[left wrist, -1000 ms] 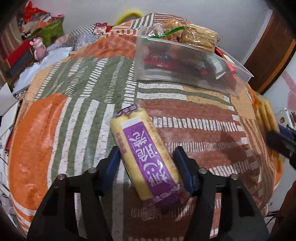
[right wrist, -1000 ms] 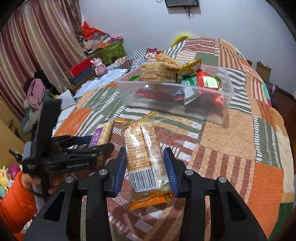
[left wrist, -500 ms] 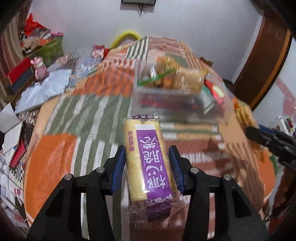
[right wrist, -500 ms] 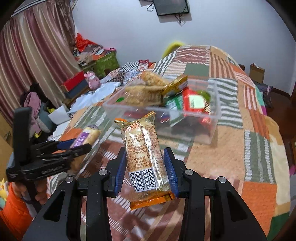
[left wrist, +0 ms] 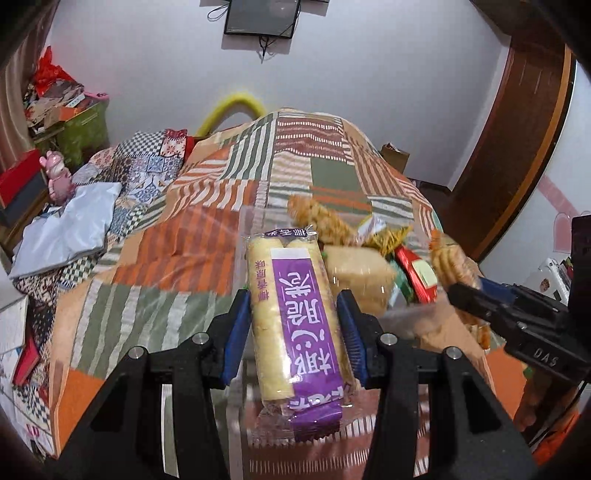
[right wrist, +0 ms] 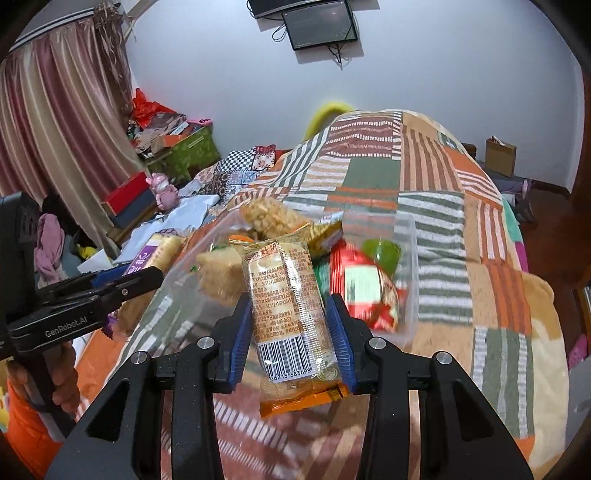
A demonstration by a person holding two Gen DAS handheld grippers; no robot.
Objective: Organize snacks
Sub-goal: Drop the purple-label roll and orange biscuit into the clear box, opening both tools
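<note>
A: What is closest to us?

B: The left hand-held gripper (left wrist: 293, 325). It tips downward over the bed (left wrist: 155, 258), and its blue pads squeeze a long yellow snack pack with a purple label (left wrist: 295, 317). The pack points away from us and is up in the air.

A: And the other one?

B: The right hand-held gripper (right wrist: 290, 328) tips down too. It is clamped tight on a clear cracker pack with a barcode (right wrist: 286, 306). The orange end of that pack hangs below the pads.

A: Can you see the person?

B: A little. In the right view a hand (right wrist: 61, 373) wraps the handle of the left tool at the left edge, with an orange sleeve (right wrist: 26, 428) under it.

A: What comes next, a bit farther?

B: A clear plastic box (right wrist: 408, 258) sits on the patchwork blanket. It is full of snacks: a red and white bag (right wrist: 364, 291), a green cup (right wrist: 382, 253), and puffed rice bars (right wrist: 271, 214). Both held packs are just in front of it.

A: And way back?

B: A pink toy (right wrist: 162, 190) beside the bed, red curtains (right wrist: 62, 122), and a dark screen (right wrist: 319, 24) on the wall.
</note>
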